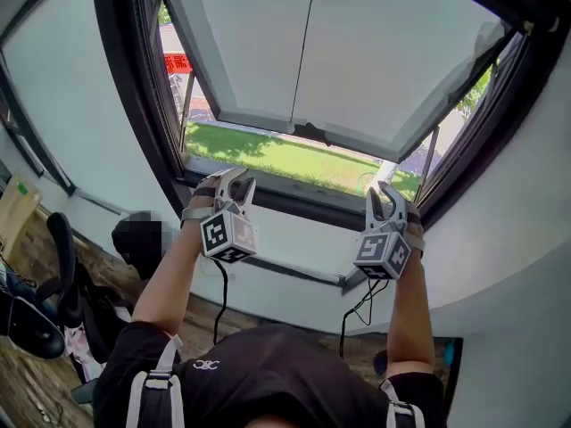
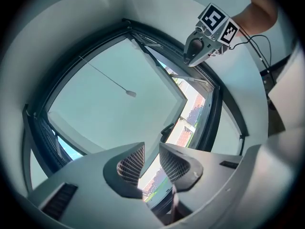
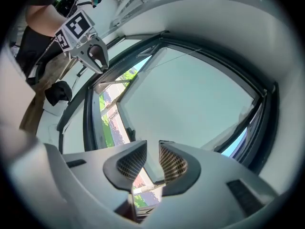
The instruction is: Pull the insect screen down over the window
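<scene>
The dark-framed window point(image 1: 134, 105) is covered most of the way by a pale screen panel point(image 1: 357, 52) with a thin pull cord point(image 1: 303, 43). Its bottom rail point(image 1: 268, 121) carries a small dark handle point(image 1: 312, 134). Below the rail an open gap shows grass point(image 1: 268, 154). My left gripper point(image 1: 239, 190) and right gripper point(image 1: 385, 199) are raised in front of the sill, below the rail and touching nothing. Both stand slightly open with nothing between the jaws. In the left gripper view the cord's knob point(image 2: 131, 94) hangs against the panel, past my jaws point(image 2: 151, 161). The right gripper view looks past its jaws point(image 3: 152, 159) at the panel point(image 3: 190, 89).
A pale wall and ledge point(image 1: 294, 248) run under the window. Cables point(image 1: 220, 292) hang from both grippers. At lower left stand a dark chair point(image 1: 40, 301) and a dark bag point(image 1: 134, 239) on a wooden floor. The right frame post point(image 1: 464, 150) is close to my right gripper.
</scene>
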A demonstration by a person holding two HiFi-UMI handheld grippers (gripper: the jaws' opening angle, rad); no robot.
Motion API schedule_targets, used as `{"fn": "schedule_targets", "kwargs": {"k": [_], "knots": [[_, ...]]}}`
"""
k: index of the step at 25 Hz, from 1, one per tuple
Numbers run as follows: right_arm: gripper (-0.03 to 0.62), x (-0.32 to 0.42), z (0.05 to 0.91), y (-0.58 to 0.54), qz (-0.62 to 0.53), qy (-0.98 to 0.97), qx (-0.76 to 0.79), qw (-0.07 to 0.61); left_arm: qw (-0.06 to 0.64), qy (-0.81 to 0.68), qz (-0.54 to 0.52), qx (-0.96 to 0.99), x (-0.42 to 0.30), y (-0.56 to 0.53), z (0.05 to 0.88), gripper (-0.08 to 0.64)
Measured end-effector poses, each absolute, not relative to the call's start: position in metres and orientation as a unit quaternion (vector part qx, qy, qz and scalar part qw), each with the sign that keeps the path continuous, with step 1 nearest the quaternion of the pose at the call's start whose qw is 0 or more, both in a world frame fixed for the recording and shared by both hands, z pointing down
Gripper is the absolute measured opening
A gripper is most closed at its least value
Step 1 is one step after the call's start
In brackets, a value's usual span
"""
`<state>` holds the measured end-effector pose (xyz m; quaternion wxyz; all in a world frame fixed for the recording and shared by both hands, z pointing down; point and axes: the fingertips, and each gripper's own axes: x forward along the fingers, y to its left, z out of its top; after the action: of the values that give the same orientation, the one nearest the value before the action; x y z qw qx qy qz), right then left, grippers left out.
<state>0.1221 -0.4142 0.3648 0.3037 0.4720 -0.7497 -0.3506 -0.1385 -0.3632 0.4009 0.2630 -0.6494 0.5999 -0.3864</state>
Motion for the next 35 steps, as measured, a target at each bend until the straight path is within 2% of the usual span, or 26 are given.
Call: {"fn": "schedule_targets", "kwargs": {"k": [4,10,26,31,35], "knots": [[0.083,0.142,0.317,-0.432,-0.358,-0.739,0.496,0.283,0.264,0.607,-0.373,-0.650,-0.163,-0.368,0.354,0.110],[0.084,0.154,0.236,-0.448,-0.390,-0.717,0.521,0.251,0.304,0.626,-0.395,-0.599,-0.225,-0.381,0.266,0.110],[0.083,0.176,0.056,-0.462,-0.490,-0.622,0.550,0.266,0.390,0.665,-0.423,-0.476,-0.298,-0.407,0.070,0.109],[0.084,0.188,0.008,-0.475,-0.506,-0.588,0.563,0.285,0.383,0.690,-0.400,-0.466,-0.321,-0.416,0.016,0.109],[0.084,0.190,-0.028,-0.478,-0.517,-0.571,0.571,0.286,0.423,0.664,-0.457,-0.414,-0.323,-0.424,-0.003,0.110]]}}
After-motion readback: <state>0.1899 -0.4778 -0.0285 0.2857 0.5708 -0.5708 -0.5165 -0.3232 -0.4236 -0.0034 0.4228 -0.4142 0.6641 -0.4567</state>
